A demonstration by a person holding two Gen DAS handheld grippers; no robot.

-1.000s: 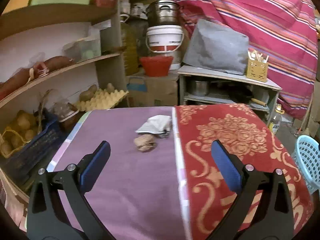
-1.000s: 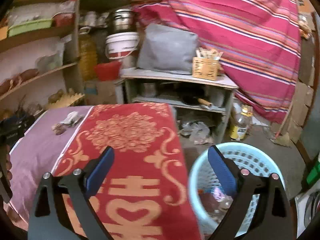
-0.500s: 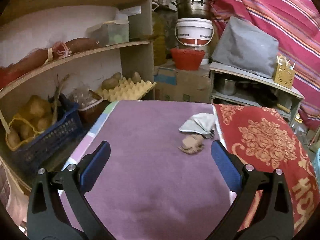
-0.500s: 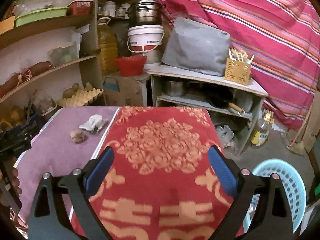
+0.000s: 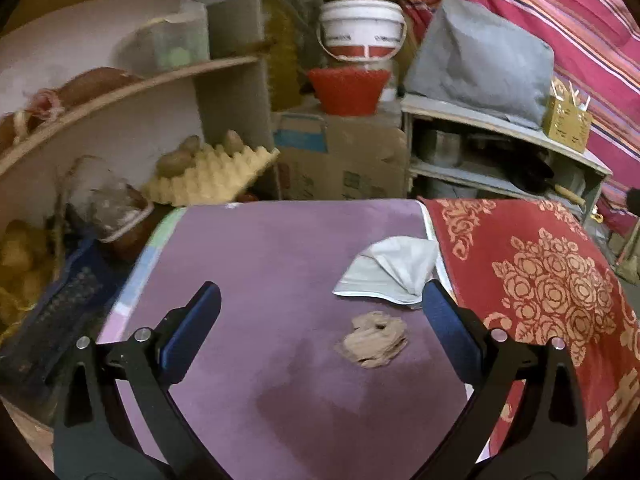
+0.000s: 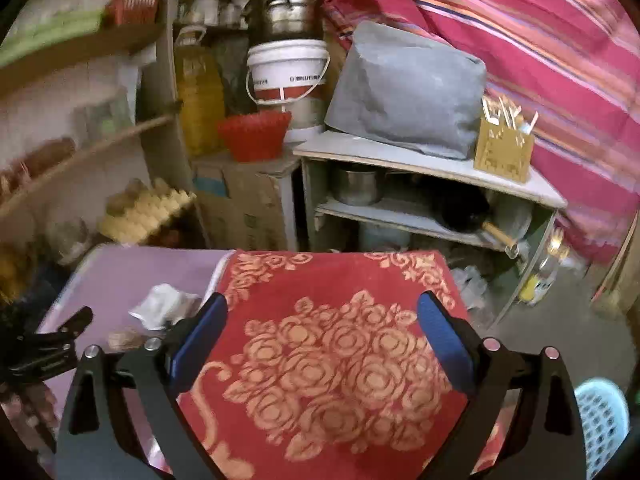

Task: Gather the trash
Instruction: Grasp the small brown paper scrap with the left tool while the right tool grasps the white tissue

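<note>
Since a second ago both grippers have swung leftward, bringing the trash closer. Spread wide and empty, the left gripper [image 5: 320, 328] frames a crumpled brown paper wad [image 5: 374, 345] on the purple cloth [image 5: 256, 264], with a white wrapper [image 5: 390, 270] at one o'clock. Both look light and soft, so pinch across the wad's middle; the right gripper [image 6: 322, 342], also agape and empty, hovers over the red floral cloth [image 6: 332, 364], with the blue basket [image 6: 604, 420] at four o'clock.

Crumpled brown paper wad [image 5: 374, 339], lying flat on purple cloth; crumpled white wrapper [image 5: 390, 270] just beyond, far right.
</note>
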